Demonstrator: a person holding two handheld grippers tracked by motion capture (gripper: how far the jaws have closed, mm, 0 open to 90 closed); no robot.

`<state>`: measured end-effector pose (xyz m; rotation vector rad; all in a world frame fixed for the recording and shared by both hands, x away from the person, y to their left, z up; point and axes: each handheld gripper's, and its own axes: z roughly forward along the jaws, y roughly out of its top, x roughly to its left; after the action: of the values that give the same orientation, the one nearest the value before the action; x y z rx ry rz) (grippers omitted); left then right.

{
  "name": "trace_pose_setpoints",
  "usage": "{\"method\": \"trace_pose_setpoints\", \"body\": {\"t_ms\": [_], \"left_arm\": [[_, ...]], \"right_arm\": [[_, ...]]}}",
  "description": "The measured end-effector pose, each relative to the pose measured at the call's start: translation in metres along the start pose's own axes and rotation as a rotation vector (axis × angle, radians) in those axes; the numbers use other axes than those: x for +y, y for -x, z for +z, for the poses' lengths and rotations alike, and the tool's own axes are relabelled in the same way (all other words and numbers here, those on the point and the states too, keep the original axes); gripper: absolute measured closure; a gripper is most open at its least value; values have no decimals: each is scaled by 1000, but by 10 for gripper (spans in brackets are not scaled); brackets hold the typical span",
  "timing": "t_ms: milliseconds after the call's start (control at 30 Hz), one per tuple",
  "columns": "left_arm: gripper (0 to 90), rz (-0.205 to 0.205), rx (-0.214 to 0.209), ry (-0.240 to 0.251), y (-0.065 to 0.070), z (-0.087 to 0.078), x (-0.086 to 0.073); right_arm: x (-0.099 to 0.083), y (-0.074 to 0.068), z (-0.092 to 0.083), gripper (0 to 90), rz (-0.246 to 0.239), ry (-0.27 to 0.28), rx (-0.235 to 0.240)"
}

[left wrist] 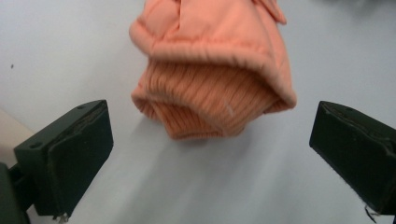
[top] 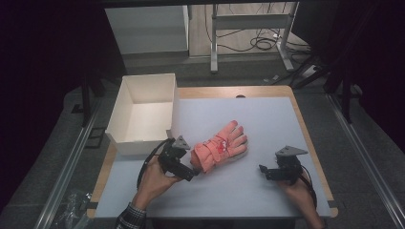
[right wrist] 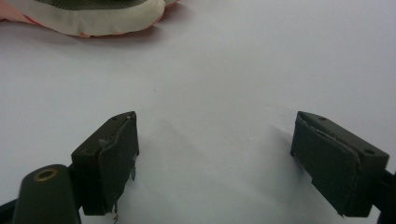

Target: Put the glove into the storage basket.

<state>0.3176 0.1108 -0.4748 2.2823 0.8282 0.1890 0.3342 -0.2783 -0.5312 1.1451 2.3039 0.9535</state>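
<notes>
Sitting empty: white box (top: 143, 114)

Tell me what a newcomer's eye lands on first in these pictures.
The orange glove stands out, lying mid-table on the pale mat with its ribbed cuff toward the left gripper, whose jaws stand wide open just short of it. Next comes the open white box at the table's far left corner. The right gripper hovers open over bare mat.
</notes>
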Motion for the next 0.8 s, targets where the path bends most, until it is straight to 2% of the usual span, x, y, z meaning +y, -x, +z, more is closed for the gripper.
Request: {"method": "trace_pose_setpoints", "body": {"t_ms": [200, 367, 567, 700, 800], "left_arm": [[0, 20, -19, -4, -1, 2, 22], [0, 44, -35, -22, 0, 10, 43], [0, 83, -37, -68, -2, 28, 61], [0, 101, -53, -102, -3, 45, 68], [0, 114, -51, -125, -2, 55, 71]], "right_arm": [[0, 0, 0, 153, 1, 0, -1], [0, 0, 0, 153, 0, 0, -2], [0, 0, 0, 154, -1, 2, -1], [0, 0, 0, 154, -1, 2, -1], [0, 0, 0, 153, -2, 2, -2]]}}
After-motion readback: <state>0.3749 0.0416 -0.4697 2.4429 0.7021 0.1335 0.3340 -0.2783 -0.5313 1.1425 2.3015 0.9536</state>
